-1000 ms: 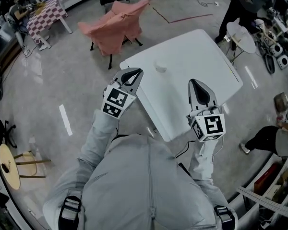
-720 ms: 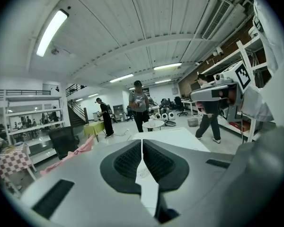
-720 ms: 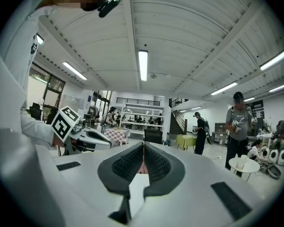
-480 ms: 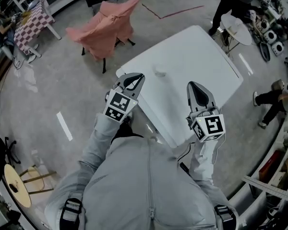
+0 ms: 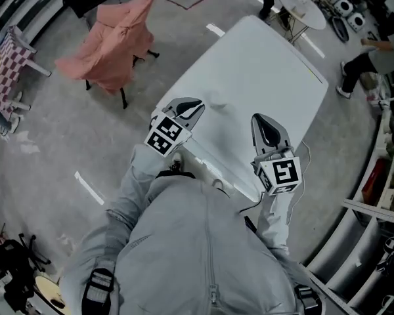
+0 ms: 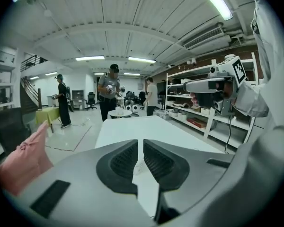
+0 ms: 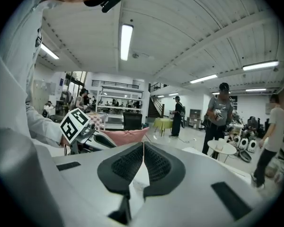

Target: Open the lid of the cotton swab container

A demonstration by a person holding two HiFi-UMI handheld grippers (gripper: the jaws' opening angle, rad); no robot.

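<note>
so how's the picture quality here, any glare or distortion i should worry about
Head view: strong fisheye bend, and the white table is so bright that the small container on it barely stands out. Left gripper view: dark round vignette, ceiling strip light blown out. Right gripper view: same curved edges, overhead lamp glaring.

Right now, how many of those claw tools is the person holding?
2: the left gripper over the white table's left corner, the right gripper above its near edge. Both are shut and empty.
</note>
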